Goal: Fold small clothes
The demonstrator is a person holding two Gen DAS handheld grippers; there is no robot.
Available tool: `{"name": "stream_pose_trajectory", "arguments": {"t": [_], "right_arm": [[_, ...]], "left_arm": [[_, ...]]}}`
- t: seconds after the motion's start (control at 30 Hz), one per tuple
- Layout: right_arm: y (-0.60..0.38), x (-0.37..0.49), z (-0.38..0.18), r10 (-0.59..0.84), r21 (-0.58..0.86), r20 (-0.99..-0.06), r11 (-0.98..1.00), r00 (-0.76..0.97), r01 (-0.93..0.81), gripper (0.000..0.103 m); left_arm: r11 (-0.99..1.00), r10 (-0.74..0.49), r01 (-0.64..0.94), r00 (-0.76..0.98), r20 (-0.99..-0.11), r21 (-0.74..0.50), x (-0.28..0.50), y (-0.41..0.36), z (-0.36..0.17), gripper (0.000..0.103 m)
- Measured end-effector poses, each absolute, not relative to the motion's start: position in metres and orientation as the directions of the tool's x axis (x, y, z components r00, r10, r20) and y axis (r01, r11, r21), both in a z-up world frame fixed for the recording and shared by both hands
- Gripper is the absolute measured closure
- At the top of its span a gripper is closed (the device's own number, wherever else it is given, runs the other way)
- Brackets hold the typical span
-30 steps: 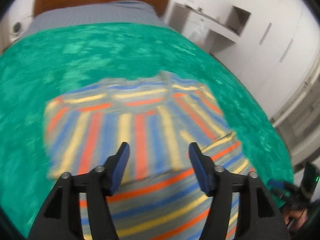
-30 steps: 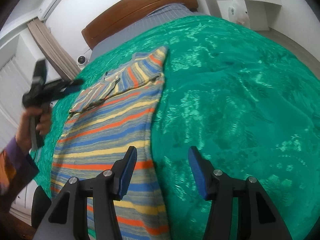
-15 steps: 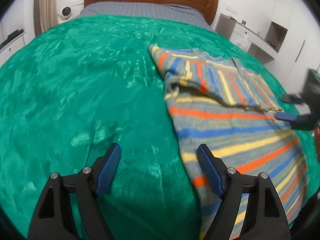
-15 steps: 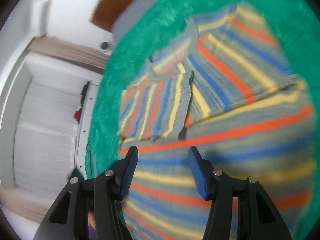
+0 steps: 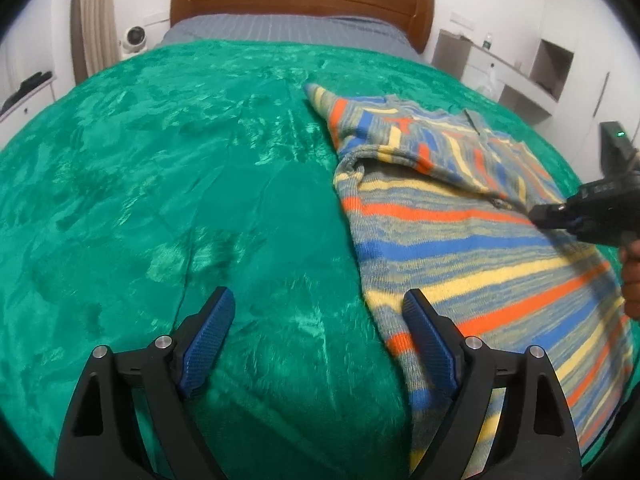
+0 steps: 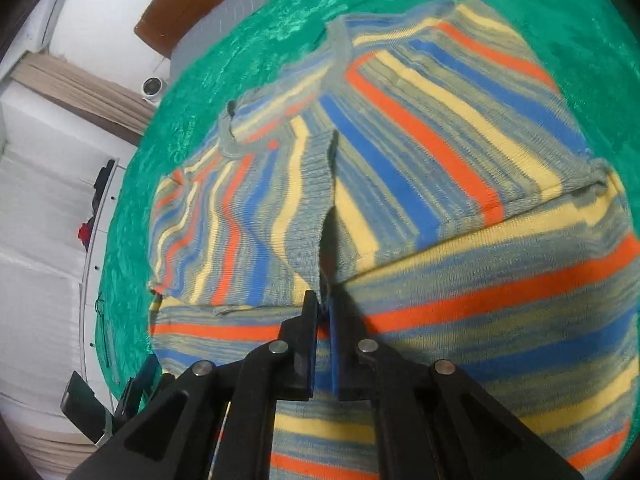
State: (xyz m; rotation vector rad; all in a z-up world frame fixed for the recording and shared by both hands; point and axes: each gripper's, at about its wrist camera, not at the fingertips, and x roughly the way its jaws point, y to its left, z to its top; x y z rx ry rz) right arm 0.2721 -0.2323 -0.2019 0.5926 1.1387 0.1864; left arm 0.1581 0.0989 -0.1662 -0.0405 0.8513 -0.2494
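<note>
A striped knit sweater (image 5: 460,216) in blue, orange, yellow and grey lies on the green blanket (image 5: 160,168), both sleeves folded in over its chest. My left gripper (image 5: 316,320) is open and empty above bare blanket, its right finger beside the sweater's left edge. My right gripper (image 6: 325,312) has its jaws closed on the sweater (image 6: 440,160) where the two folded sleeve cuffs meet. The right gripper also shows in the left wrist view (image 5: 584,212) at the sweater's far side.
A wooden headboard (image 5: 300,0) and grey sheet (image 5: 280,32) lie at the far end. A white desk and cabinets (image 5: 520,76) stand to the right, a small white camera (image 5: 134,38) and curtain to the left.
My right gripper swung over the sweater, dropped to the sleeve cuffs and shut there. My left gripper left the sweater and now hovers open over the blanket at its left edge.
</note>
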Motion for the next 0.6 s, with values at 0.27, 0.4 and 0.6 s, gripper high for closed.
{"name": "stream_pose_trajectory", "arguments": {"t": [0.27, 0.4, 0.6], "right_arm": [[-0.252, 0.268, -0.159, 0.459, 0.542, -0.731, 0.84, 0.505, 0.019, 0.056], [-0.265, 0.322, -0.168, 0.467, 0.56, -0.737, 0.826, 0.489, 0.056, 0.056], [-0.251, 0.365, -0.193, 0.451, 0.512, -0.794, 0.857, 0.407, 0.049, 0.1]], "left_arm": [[0.976, -0.215, 0.157, 0.64, -0.737, -0.148, 0.138, 0.108, -0.171, 0.007], [0.978, -0.205, 0.178, 0.677, -0.707, -0.113, 0.132, 0.104, -0.177, 0.005], [0.974, -0.222, 0.188, 0.689, -0.69, -0.126, 0.132, 0.106, -0.179, 0.004]]}}
